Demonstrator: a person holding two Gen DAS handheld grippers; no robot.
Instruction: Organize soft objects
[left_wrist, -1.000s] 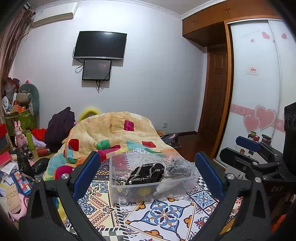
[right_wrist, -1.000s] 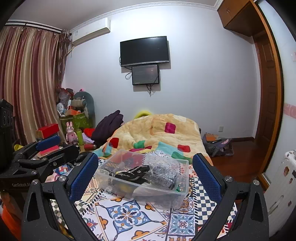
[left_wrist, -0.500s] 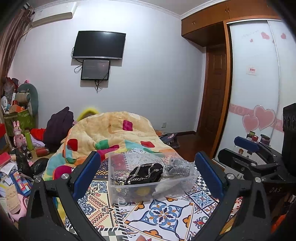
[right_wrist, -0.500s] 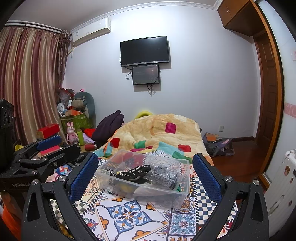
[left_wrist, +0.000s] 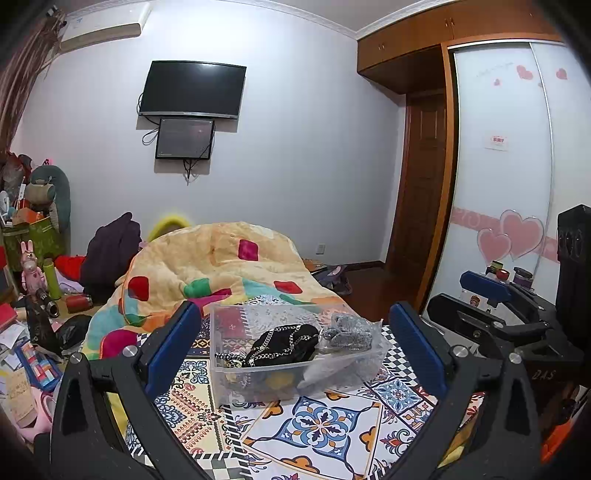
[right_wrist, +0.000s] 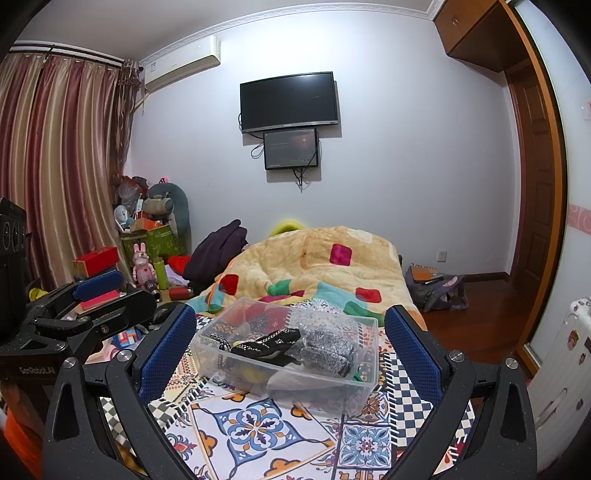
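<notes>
A clear plastic bin (left_wrist: 236, 387) (right_wrist: 321, 391) stands on the patterned bed cover. It holds a black item with white trim (left_wrist: 284, 345) (right_wrist: 267, 345), a grey knitted item in a plastic bag (left_wrist: 347, 332) (right_wrist: 327, 350) and something yellow underneath. My left gripper (left_wrist: 295, 350) is open and empty, its pads wide either side of the bin, held back from it. My right gripper (right_wrist: 291, 350) is open and empty, likewise held back from the bin. Each gripper shows in the other's view, the right (left_wrist: 491, 295) and the left (right_wrist: 92, 291).
A bunched orange quilt (left_wrist: 221, 266) with coloured squares lies behind the bin. A dark garment (left_wrist: 110, 251) and clutter with a pink bunny toy (left_wrist: 31, 266) sit at the left. A wardrobe (left_wrist: 517, 184) and door stand at the right, a bag (right_wrist: 436, 288) on the floor.
Almost nothing has changed. Both views have drifted very slightly; the bin and its contents have not moved and both grippers stay open.
</notes>
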